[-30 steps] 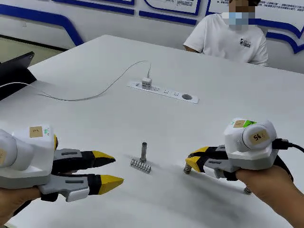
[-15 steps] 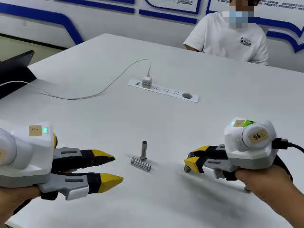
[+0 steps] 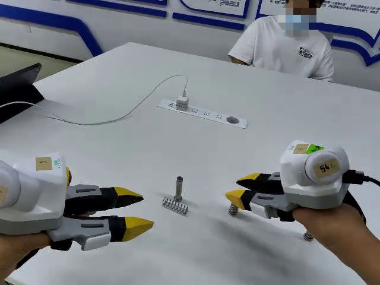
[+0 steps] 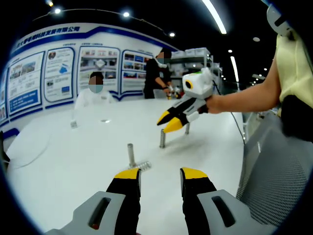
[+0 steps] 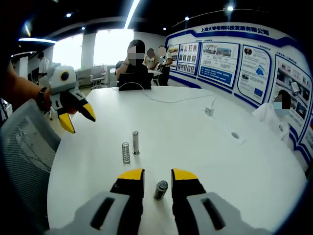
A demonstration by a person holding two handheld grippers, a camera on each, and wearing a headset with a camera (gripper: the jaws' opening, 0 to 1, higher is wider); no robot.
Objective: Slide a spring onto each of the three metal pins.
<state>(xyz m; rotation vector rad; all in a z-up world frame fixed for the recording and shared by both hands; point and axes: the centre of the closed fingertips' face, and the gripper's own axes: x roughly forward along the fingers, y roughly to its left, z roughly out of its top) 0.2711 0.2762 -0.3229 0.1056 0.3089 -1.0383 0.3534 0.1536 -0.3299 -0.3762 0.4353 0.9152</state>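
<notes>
Two pins already wear springs, by the look of it: the sprung pin (image 3: 233,209) just under your right claw (image 3: 237,187), and a second sprung pin (image 3: 308,236) by your right hand. What's left, I judge, is the bare pin (image 3: 179,188) standing upright mid-bench, with the loose spring (image 3: 176,205) lying on its side just near of its foot.

Both claws are spread and carry nothing. Your left claw (image 3: 135,209) points at the spring from the left. Pinch the spring close to one end, lightly so the coils don't crush. Tip it upright and line its bore over the pin's top before letting it drop. Steady the pin with the other claw if it wobbles.

The bench (image 3: 107,160) is white and smooth, so the spring may roll. Across its far side are a power strip (image 3: 202,113), a cable (image 3: 139,108) and a seated person (image 3: 282,44), with blue-trimmed wall boards behind.
</notes>
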